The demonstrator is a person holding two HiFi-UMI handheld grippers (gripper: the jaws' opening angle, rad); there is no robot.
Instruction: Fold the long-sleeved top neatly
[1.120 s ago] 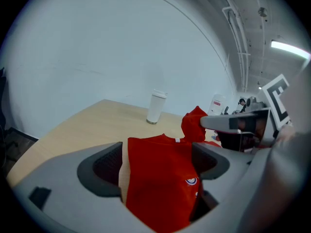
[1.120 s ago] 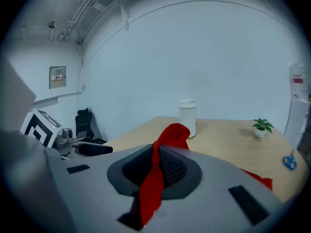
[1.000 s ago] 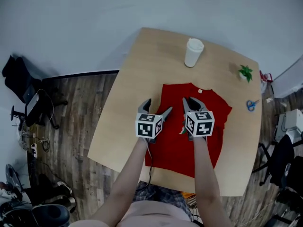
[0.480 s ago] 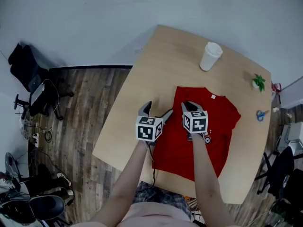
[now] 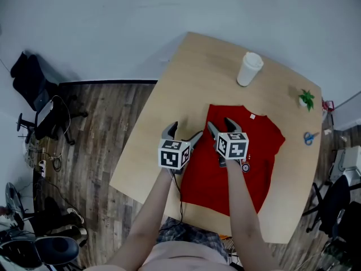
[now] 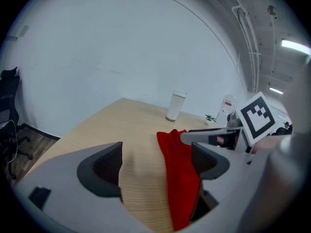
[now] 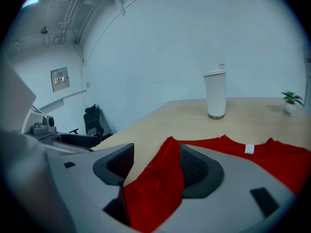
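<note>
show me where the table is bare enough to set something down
Widest bare patch: the table left of the top, running back to the cup. A thin strip runs along the near edge. The right side is crowded: plant and scissors sit close beside the top.

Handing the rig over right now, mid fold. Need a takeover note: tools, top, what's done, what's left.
Left tool: open, gripping nothing, above the left edge of the red top.
Right tool: jaws have just been opening. A fold of the red top lies loose between them, not pinched.
Red top: on the table, collar toward the white cup.
Done: the left side looks folded in over the body.
Left: probably the right side, whose shoulder sticks out, then the final folds.
</note>
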